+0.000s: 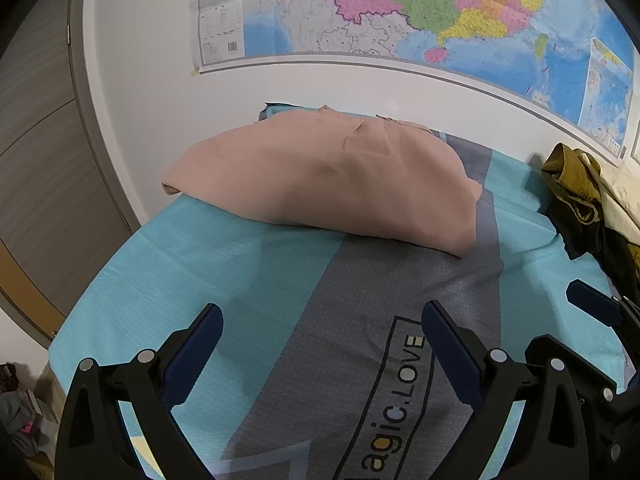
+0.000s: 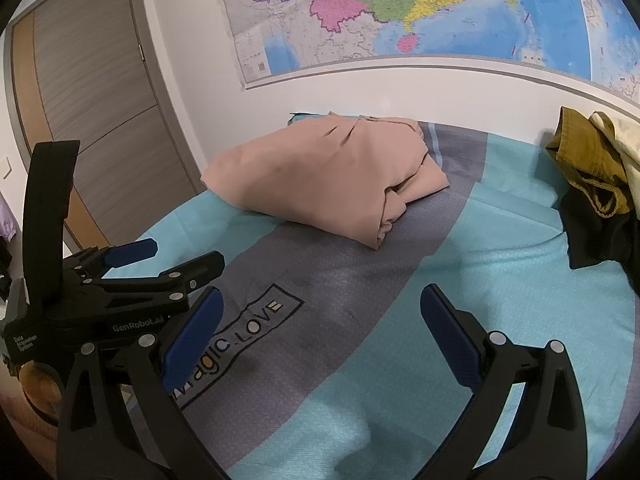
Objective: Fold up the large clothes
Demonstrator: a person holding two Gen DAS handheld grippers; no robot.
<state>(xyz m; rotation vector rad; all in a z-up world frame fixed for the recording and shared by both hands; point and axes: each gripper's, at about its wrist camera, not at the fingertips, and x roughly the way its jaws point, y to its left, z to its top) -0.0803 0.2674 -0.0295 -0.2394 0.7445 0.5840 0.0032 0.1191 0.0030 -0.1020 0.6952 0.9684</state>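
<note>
Against the far wall of the bed, a pink garment [image 1: 320, 184] lies folded into a thick bundle, resting on the grey stripe and the turquoise part of the bed cover [image 1: 192, 264]. It looks soft and light, the cloth limp enough to slump at the edges, so it would likely sag and come undone if lifted by a single layer. A firmer hold seems to be at the stacked folds on its right end, where the layers bunch together in the right wrist view, or along the near folded edge.

To the right, well apart from the bundle, a heap of unfolded clothes [image 2: 592, 176] in mustard, cream and black waits by the wall, probably next in line.

Both tools hover above the near end of the bed, holding nothing. The left gripper [image 1: 322, 316] has its blue-padded jaws spread wide, and so does the right gripper [image 2: 322, 304].

The cover carries a printed label [image 2: 240, 336] reading "agic.LOVE" on its grey band. A large coloured map [image 1: 420, 16] hangs on the white wall above, and a grey wood-grain door [image 2: 100, 100] stands to the left.
</note>
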